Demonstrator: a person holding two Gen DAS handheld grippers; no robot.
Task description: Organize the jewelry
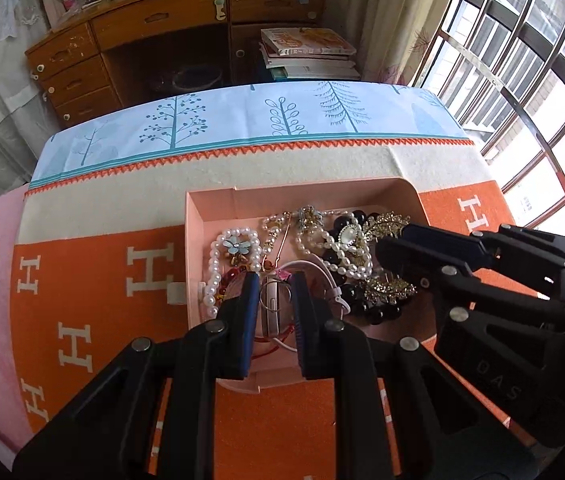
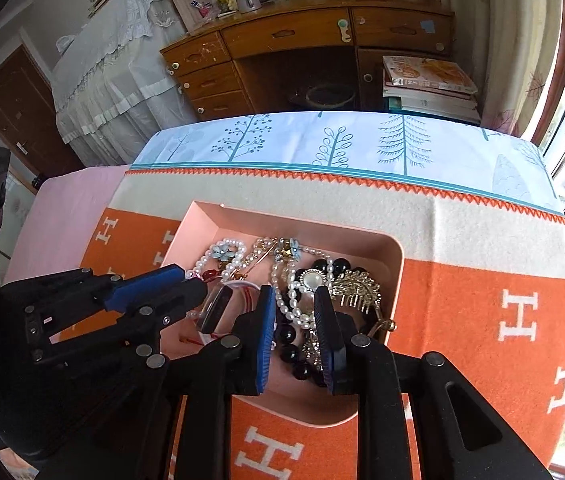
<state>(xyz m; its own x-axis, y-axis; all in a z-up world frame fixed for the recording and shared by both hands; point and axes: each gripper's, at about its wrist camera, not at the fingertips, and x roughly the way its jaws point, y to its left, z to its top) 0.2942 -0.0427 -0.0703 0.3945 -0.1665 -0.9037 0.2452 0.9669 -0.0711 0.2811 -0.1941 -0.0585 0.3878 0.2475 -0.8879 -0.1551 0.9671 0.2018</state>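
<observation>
In the shallow pink cardboard tray of tangled jewelry, the left gripper stands narrowed around a pale pink wristwatch; the right wrist view shows the watch case at its tip, seemingly pinched. Lifting straight up and slowly should spare the red cord and the white pearl bracelet with a blue flower beside it. The right gripper hangs with a narrow gap over a white pearl strand and black bead necklace, holding nothing; it should take one piece only. The tray rests on an orange blanket with white H letters beneath a tree-printed cloth. Beyond stands a wooden desk, stacked books and a barred window.
</observation>
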